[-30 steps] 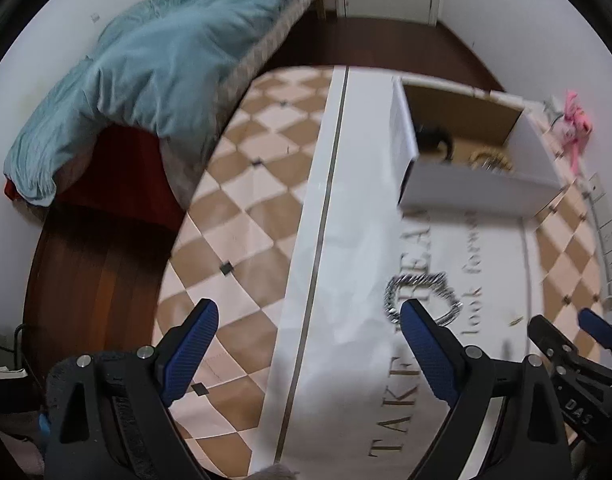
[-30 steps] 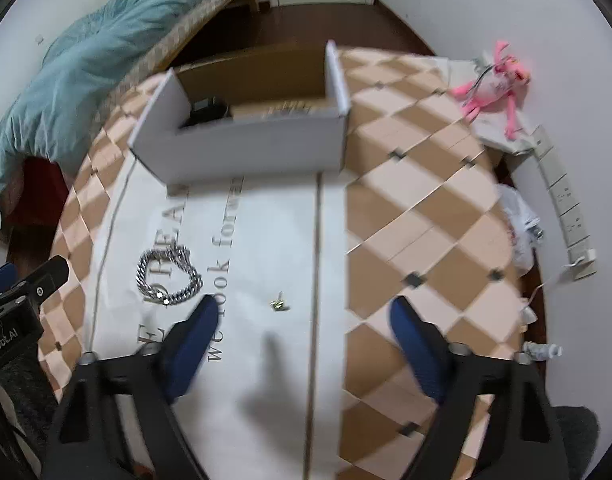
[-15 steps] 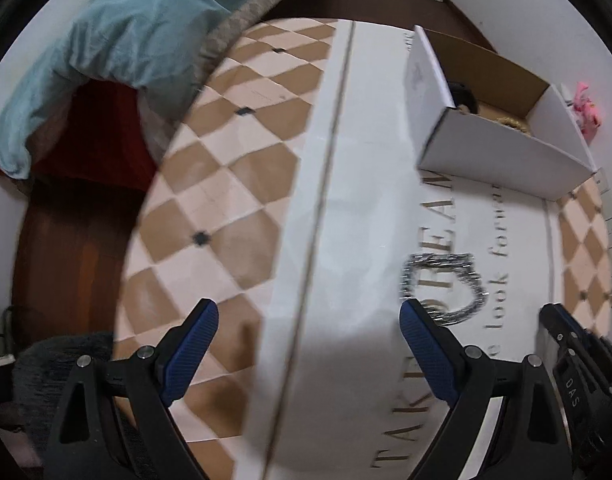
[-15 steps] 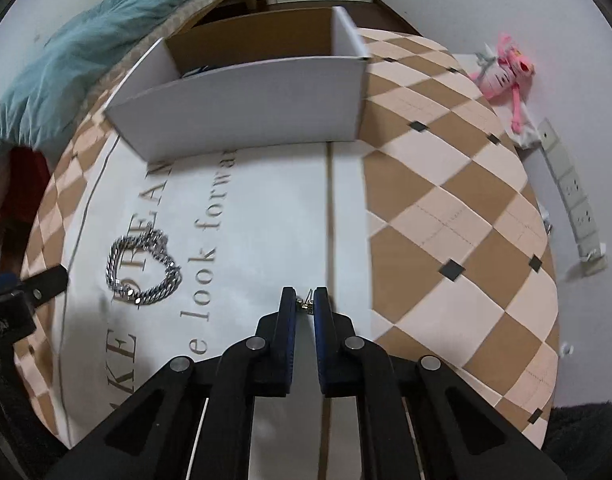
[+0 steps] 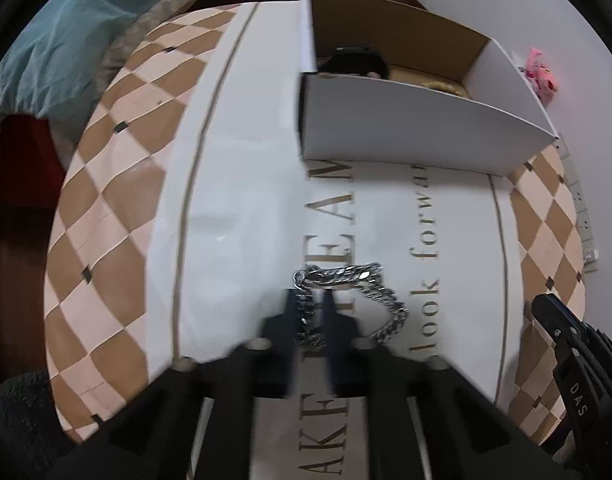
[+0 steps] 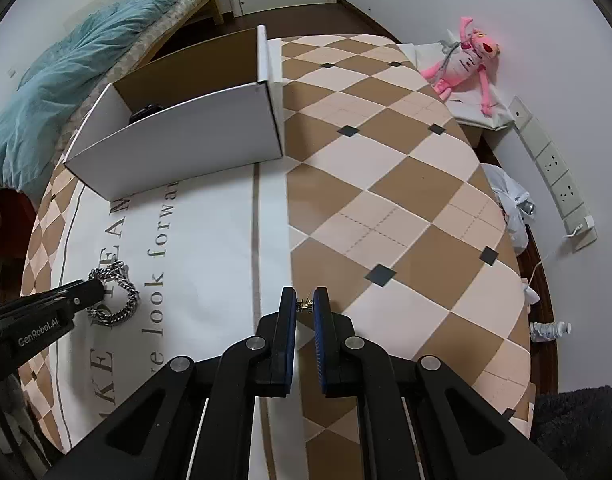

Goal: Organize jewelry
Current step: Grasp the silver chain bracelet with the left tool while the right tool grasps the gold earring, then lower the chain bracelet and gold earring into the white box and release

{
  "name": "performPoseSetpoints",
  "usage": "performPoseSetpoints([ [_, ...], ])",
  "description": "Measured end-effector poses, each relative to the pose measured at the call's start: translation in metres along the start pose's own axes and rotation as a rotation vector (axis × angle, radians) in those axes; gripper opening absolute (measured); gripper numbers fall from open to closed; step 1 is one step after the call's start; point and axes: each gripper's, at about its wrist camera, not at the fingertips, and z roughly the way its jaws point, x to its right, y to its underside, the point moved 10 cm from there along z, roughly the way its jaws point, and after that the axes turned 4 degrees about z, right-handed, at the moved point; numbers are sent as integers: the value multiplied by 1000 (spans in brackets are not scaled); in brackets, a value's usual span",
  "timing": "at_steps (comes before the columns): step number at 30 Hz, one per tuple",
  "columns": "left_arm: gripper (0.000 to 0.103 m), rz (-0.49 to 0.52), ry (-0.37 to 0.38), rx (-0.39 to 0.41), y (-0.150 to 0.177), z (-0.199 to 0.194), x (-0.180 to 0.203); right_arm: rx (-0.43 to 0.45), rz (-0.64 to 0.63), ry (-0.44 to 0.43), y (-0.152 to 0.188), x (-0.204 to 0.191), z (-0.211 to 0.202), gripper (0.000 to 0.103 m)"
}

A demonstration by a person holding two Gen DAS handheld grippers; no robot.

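Note:
A silver chain bracelet [image 5: 362, 292] lies on the white lettered cloth [image 5: 241, 208]. My left gripper [image 5: 310, 300] is shut on the bracelet's left side. It also shows in the right wrist view [image 6: 115, 298], with the left gripper's tip [image 6: 85, 290] on it. My right gripper [image 6: 304, 300] is shut on a small gold earring [image 6: 304, 303] and holds it just above the table. An open white cardboard box [image 5: 418, 132] stands behind, with a black item [image 5: 354, 60] and gold jewelry [image 5: 442, 85] inside.
The checkered tablecloth [image 6: 406, 184] covers the round table. A pink plush toy [image 6: 466, 60] and a wall socket strip [image 6: 554, 176] are at the right. A bed with a teal blanket [image 6: 65, 64] is at the back left.
My left gripper moved right and forward over the bracelet and shut on it. My right gripper, shut on the earring, has lifted and shifted right.

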Motion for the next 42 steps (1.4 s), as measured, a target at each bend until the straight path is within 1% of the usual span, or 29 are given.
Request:
performPoseSetpoints([
  [5,5,14,42,50,-2,-15,11,21,21,-10,-5,7,-10,9],
  [14,5,55,117,181,-17,-87,25,84,41,-86,-30,5,-52,9],
  [17,5,48,154,220,-34,-110,23,101,42,-123,-44,-1,-70,9],
  [21,5,61,203,271,-64,-137,25,123,31,-185,-69,-15,-91,9],
  [23,5,68,225,297,-82,-149,28,131,21,-228,-90,-26,-100,9],
  [26,5,68,268,300,-111,-155,34,127,6,-278,-121,-42,-103,9],
  [29,5,82,282,289,-134,-149,37,98,-15,-319,-151,-55,-94,9],
  [31,5,93,275,259,-145,-139,39,64,-23,-338,-167,-63,-82,9],
  [32,5,87,274,248,-150,-133,38,31,-31,-358,-175,-68,-73,9],
  [34,5,95,274,209,-156,-120,39,-26,-44,-374,-186,-76,-55,9],
  [35,5,81,265,192,-158,-113,36,-50,-45,-377,-192,-78,-46,9],
  [36,6,72,256,184,-160,-108,34,-67,-49,-375,-196,-80,-39,9],
  [38,9,57,218,156,-163,-96,28,-129,-75,-364,-201,-85,-18,9],
  [40,11,46,150,127,-165,-83,20,-162,-93,-345,-205,-86,-1,10],
  [41,12,43,133,122,-166,-79,18,-201,-99,-345,-205,-89,8,10],
  [42,14,39,124,122,-166,-76,15,-220,-98,-335,-206,-89,14,11],
])
